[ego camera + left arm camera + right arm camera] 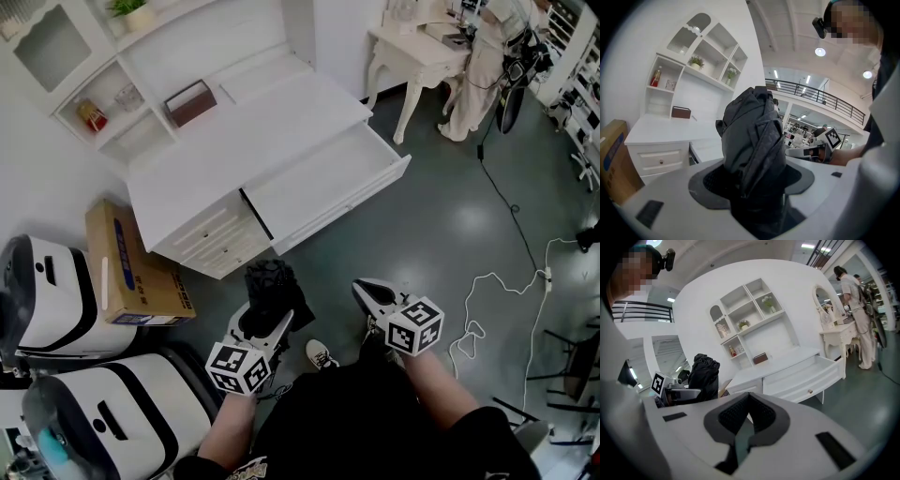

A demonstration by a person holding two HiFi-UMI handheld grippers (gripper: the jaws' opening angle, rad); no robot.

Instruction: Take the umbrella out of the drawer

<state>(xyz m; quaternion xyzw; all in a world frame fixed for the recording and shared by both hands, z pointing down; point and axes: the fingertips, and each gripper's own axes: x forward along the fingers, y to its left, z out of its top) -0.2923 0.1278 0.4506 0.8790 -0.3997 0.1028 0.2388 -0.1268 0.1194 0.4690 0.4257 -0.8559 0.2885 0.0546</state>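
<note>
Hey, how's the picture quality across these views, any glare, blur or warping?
Head view: sharp, with soft glare on the floor. Left gripper view: fisheye bend, dark corners, bright ceiling lights, and the umbrella looms large up close. Right gripper view: same bend and corners; the desk looks curved.

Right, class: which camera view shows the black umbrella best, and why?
The left gripper view: the folded umbrella fills its centre, clamped in the left gripper, fabric folds clear. The head view shows it from above as a small dark bundle; the right gripper view shows it small, at left.
</note>
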